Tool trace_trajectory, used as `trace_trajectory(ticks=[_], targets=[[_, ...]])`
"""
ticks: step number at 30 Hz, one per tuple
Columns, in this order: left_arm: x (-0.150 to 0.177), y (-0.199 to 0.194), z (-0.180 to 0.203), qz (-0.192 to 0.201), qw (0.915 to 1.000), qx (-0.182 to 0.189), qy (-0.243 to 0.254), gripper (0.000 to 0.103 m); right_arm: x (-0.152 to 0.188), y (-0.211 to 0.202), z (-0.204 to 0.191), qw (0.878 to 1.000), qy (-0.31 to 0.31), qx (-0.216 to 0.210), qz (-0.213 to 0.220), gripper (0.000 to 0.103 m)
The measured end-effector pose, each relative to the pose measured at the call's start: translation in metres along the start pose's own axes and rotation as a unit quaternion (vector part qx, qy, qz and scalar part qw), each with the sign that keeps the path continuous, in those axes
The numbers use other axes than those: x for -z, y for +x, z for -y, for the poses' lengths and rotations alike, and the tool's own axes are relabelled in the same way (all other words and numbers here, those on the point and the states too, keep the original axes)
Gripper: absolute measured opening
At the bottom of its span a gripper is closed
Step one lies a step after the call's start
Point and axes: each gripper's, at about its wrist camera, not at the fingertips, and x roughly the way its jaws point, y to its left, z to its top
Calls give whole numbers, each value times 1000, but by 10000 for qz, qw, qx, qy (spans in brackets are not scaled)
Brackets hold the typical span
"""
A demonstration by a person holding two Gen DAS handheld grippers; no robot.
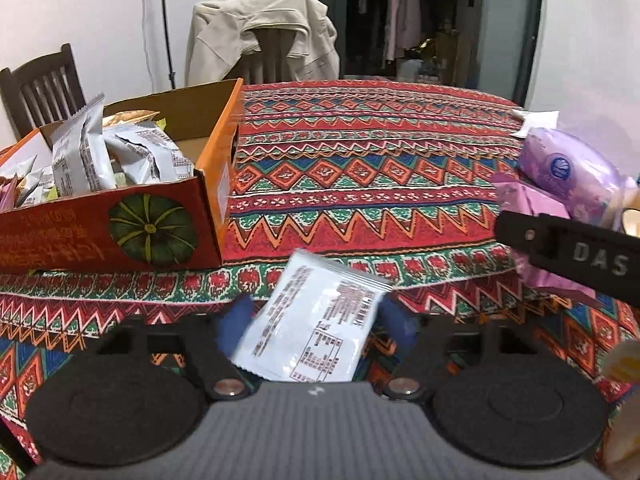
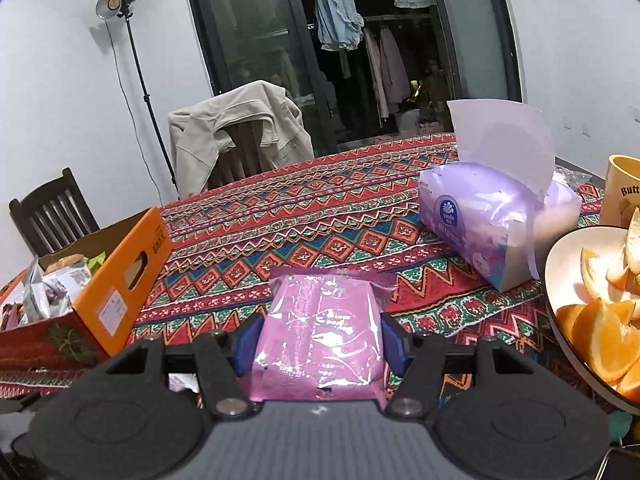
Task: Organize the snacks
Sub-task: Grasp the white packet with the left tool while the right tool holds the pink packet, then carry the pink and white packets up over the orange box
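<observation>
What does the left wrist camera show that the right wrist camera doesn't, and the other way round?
Only the left wrist view: the white snack packet between the left gripper's jaws.
Only the right wrist view: the plate of orange wedges, the yellow mug, the studio lamp, and the right gripper shut on the pink packet.
Both: the orange cardboard box of snacks, the purple tissue pack, the patterned tablecloth and the jacket-draped chair.

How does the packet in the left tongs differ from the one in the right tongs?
Colour: the white packet is pale with dark printed text and a table; the pink packet is glossy pink with faint print.
Shape: the white packet looks flat and thin; the pink packet looks plumper.
Pose: the white packet sits tilted between the left tongs; the pink packet sits nearly square in the right tongs.
Both are sealed snack packets between blue pads, outside the cardboard box.
</observation>
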Motion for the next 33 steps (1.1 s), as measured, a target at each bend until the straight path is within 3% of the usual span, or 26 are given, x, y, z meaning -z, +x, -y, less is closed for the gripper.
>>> trace_trajectory(ticks=[8, 24, 33], targets=[[2, -13, -13, 67, 9999, 96, -51, 48, 2, -4, -5, 9999, -94, -63, 55, 61], [3, -48, -41, 465, 9987, 180, -67, 47, 4, -11, -11, 9988, -239, -339, 248, 61], [1, -74, -77, 701, 9969, 274, -218, 47, 6, -20, -35, 9941, -752, -626, 462, 61]])
